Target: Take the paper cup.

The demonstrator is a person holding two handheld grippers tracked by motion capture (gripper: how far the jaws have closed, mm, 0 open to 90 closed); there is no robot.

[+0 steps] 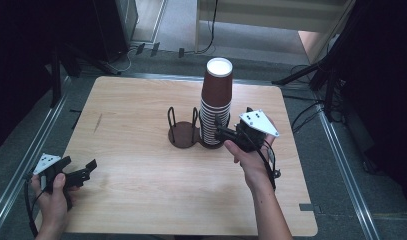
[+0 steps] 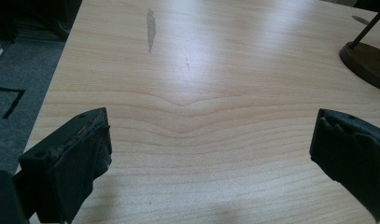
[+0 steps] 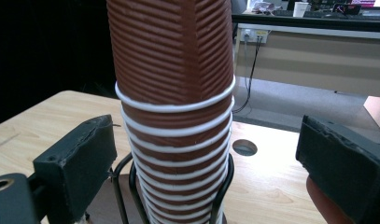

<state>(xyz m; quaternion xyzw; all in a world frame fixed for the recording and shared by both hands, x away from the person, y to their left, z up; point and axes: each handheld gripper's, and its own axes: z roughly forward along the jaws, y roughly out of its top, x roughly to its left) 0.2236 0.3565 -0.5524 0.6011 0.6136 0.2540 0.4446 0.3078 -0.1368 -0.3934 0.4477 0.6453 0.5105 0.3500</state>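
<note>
- From the high view, I see my right gripper (image 1: 220,132) right of centre in the frame, level with the lower part of a tall stack of brown cups (image 1: 215,104).
- The stack stands upside down in the right-hand ring of a dark two-ring holder (image 1: 182,136) at mid-table; the top cup's white base faces up.
- In the right gripper view, the stack (image 3: 176,93) rises through the centre of the frame, white rims banding its lower half, black wire loops of the holder (image 3: 223,186) curving around its foot.
- There my right gripper (image 3: 206,158) is released: its pads stand clear of the cups on either side, the stack between them but untouched.
- My left gripper (image 1: 80,172) sits at the lower left of the high view, over the table (image 1: 141,190) near its front corner, well apart from the cups.
- In the left gripper view, the left gripper (image 2: 210,144) is spread wide over bare wood grain with nothing between its pads; the holder's dark base (image 2: 365,63) shows at the upper right edge.
</note>
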